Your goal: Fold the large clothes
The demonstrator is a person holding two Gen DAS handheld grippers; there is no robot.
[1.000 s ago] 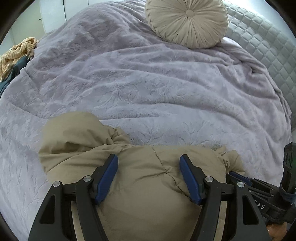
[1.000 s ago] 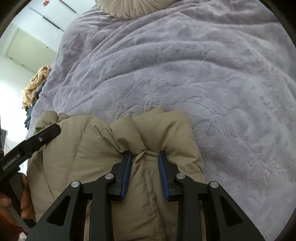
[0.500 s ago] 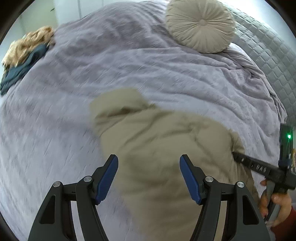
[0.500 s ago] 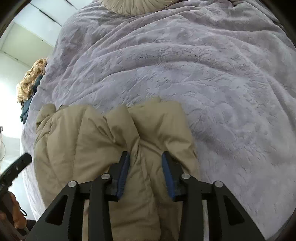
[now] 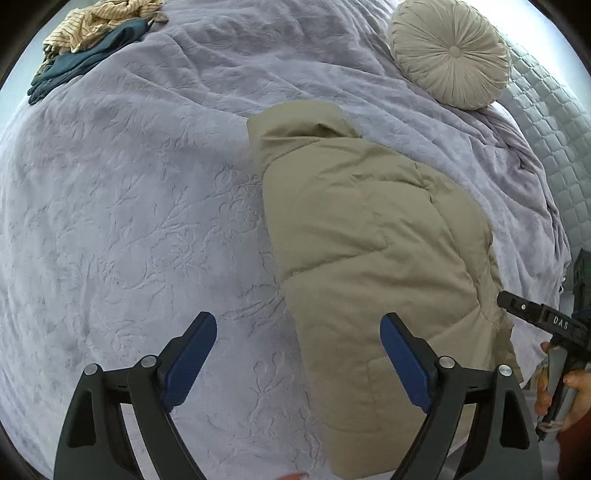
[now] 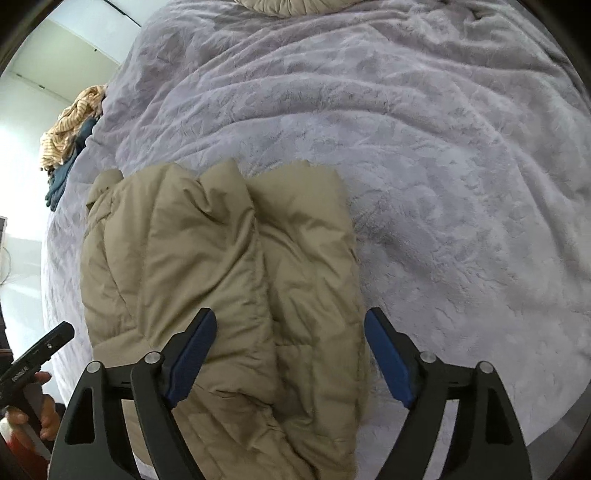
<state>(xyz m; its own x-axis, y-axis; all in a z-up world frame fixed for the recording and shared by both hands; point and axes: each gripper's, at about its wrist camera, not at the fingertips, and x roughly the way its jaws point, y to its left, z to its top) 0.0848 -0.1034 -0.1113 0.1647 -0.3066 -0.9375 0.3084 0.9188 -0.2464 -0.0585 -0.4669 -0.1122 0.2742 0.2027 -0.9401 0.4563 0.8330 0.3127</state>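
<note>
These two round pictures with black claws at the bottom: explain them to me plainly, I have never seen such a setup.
A person holds a two-finger gripper in each hand, each carrying a wide-angle camera looking along its fingers. One picture comes from the left gripper, the other from the right gripper. Below lies a bed with a lilac blanket, on it a folded beige puffer jacket, a round cushion and a pile of clothes at the far edge. Both grippers' jaws are opening; neither holds anything, though the jacket lies beneath them.

Left claw (image 5: 298, 363) pointing steeply down, jaws opening, gripping nothing; right claw (image 6: 290, 356) likewise.
</note>
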